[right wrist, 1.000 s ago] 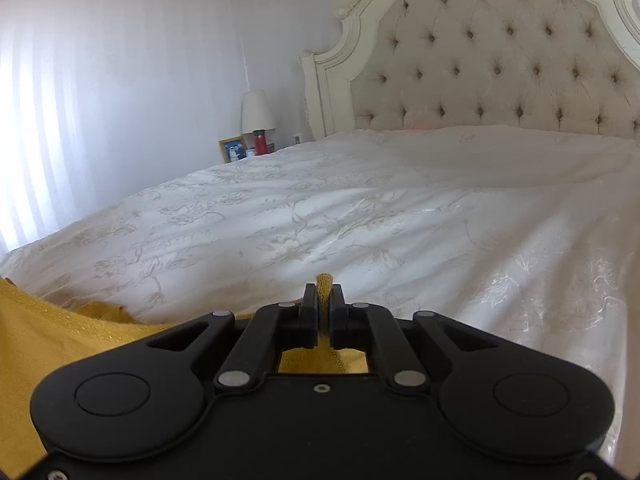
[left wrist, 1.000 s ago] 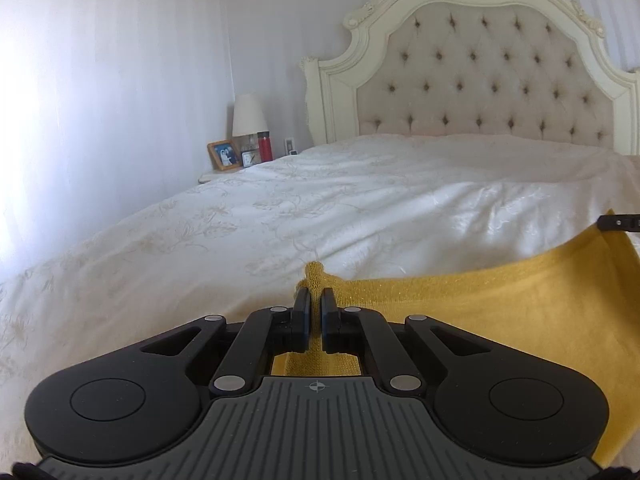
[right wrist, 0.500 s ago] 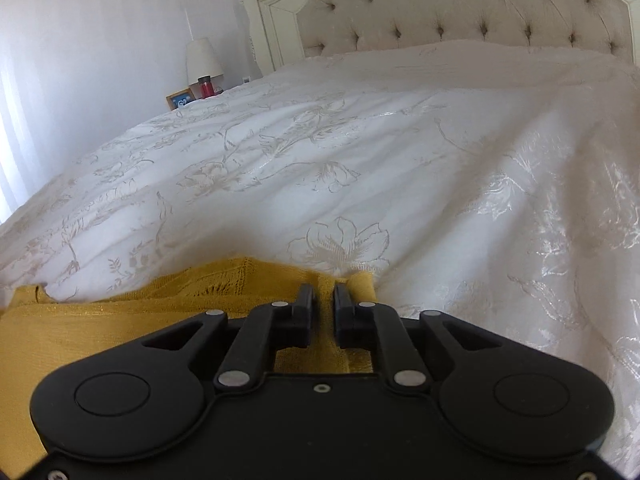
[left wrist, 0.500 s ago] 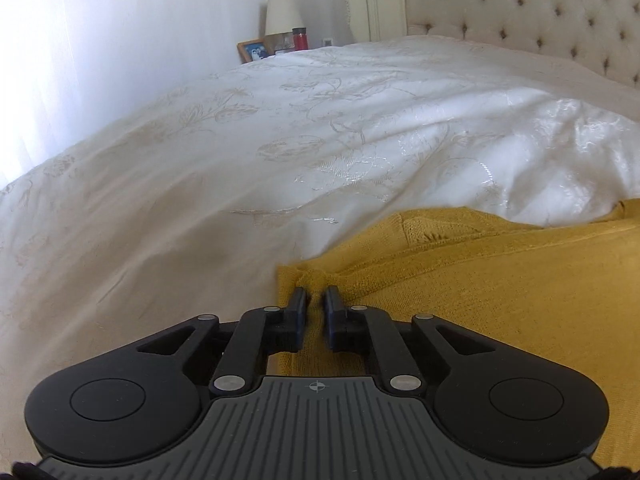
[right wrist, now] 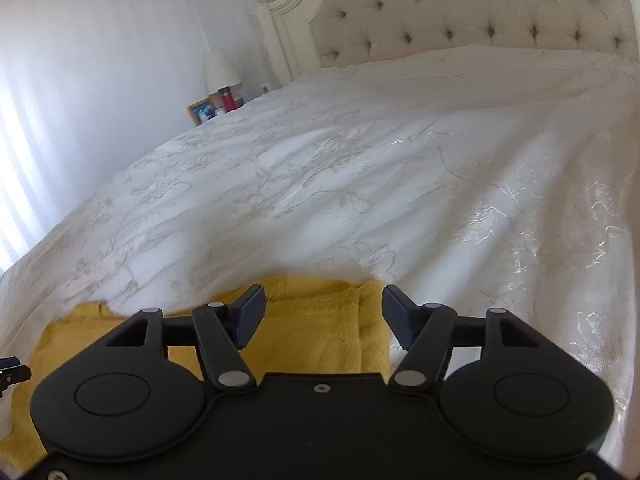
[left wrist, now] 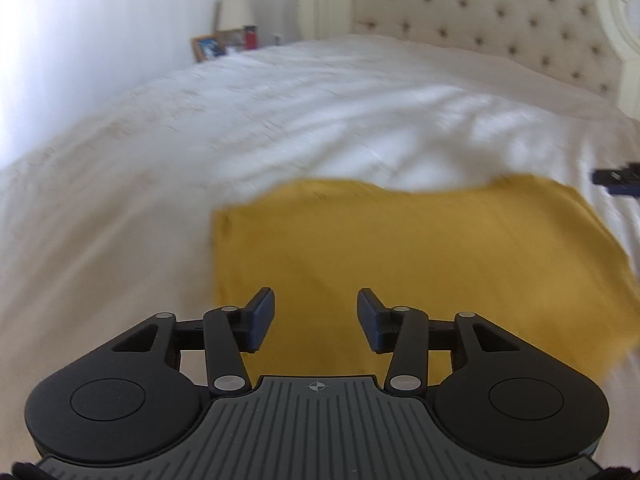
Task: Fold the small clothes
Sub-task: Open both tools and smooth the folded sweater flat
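A mustard-yellow knit garment point(left wrist: 420, 256) lies folded flat as a rectangle on the white bedspread point(left wrist: 280, 112). My left gripper point(left wrist: 316, 318) is open and empty above the garment's near left part. My right gripper point(right wrist: 323, 318) is open and empty above the garment's right end point(right wrist: 320, 328). The right gripper's tip shows at the right edge of the left wrist view point(left wrist: 618, 178). The left gripper's tip shows at the left edge of the right wrist view point(right wrist: 12, 372).
A tufted cream headboard point(right wrist: 480, 12) stands at the far end of the bed. A nightstand at the far left holds a lamp point(right wrist: 220, 68), a picture frame point(right wrist: 200, 111) and a red bottle point(right wrist: 227, 101). White curtains point(right wrist: 60, 80) hang on the left.
Both grippers have lowered the garment's edge onto the bed, opened and let go of it. They have drawn back a little; the garment now lies folded.
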